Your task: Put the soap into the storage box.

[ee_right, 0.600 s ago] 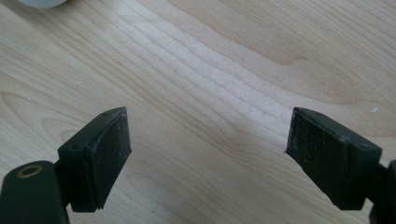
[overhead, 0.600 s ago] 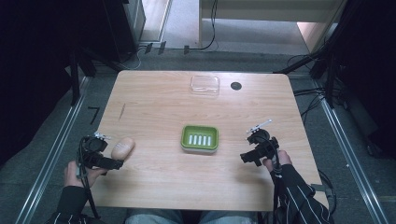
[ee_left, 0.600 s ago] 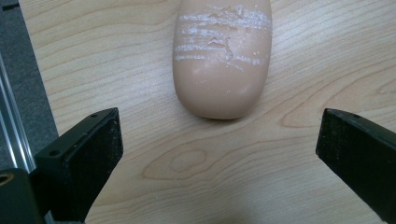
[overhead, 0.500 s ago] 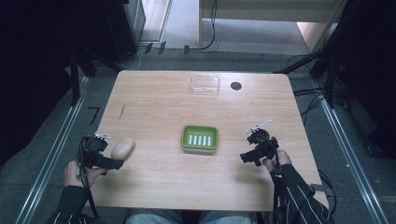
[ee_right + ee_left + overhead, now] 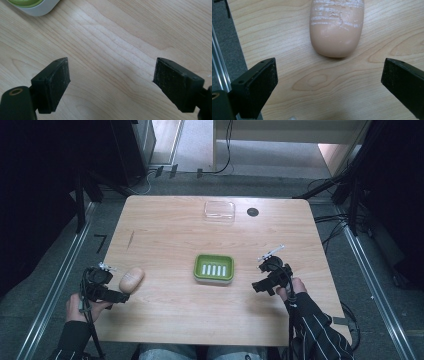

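My light wooden bench (image 5: 165, 227) stands on grey floor among dark racks and cables. One tan soap bar (image 5: 131, 279), one green dish (image 5: 214, 268), one clear lid (image 5: 219, 210). The soap lies just ahead of my left gripper (image 5: 121, 295), jaws spread, its far end cut off in the left gripper view. My right gripper (image 5: 258, 286) is spread too.

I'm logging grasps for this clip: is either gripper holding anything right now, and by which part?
Nothing is held. The left gripper is open just short of the soap bar; the right gripper is open over bare table.
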A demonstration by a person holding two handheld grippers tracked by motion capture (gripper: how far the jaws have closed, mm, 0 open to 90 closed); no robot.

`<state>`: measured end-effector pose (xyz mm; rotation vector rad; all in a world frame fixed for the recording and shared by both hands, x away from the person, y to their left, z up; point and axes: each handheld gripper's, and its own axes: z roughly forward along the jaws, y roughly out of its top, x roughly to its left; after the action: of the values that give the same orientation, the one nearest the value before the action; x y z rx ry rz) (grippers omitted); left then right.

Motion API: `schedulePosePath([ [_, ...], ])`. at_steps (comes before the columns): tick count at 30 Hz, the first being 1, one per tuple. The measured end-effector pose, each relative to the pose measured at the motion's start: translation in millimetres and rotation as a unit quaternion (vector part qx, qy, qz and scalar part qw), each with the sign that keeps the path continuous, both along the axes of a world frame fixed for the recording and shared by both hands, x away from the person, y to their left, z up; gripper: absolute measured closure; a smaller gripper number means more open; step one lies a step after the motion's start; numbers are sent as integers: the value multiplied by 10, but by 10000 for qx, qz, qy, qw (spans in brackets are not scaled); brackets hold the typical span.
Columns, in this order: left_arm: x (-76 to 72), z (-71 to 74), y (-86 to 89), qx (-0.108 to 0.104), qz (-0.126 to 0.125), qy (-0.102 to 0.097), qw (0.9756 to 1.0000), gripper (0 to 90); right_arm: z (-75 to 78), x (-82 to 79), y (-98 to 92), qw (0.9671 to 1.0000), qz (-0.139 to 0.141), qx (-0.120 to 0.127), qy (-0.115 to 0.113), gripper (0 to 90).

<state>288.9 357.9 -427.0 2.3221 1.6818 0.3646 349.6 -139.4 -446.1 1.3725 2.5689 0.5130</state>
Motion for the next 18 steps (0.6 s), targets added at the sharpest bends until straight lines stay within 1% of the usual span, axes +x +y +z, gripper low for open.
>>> schedulePosePath([
  [2, 0, -5, 19, -50, 25, -25, 10000, 16, -9, 16, 25, 10000, 31, -23, 28, 140],
  [3, -1, -11, 27, -54, 18, -10, 10000, 16, -5, 21, 43, 10000, -1, -31, 34, 140],
  [6, 15, -26, 46, -64, -3, 29, 10000, 16, 1, 34, 81, 10000, 33, -42, 2, 140],
  [7, 41, -22, 62, -95, -4, 30, 10000, 16, -9, 50, 103, 10000, 54, -75, 27, 140],
  [9, 56, -20, 66, -107, 0, 41, 9999, 16, -26, 74, 110, 9999, 57, -66, 69, 140],
  [15, 110, -11, 17, -101, -100, 33, 9999, 16, -43, 105, 124, 9999, 58, -116, 80, 140],
  [18, 150, 5, 0, -109, -141, 37, 9998, 16, -37, 103, 127, 9999, 72, -105, 46, 140],
])
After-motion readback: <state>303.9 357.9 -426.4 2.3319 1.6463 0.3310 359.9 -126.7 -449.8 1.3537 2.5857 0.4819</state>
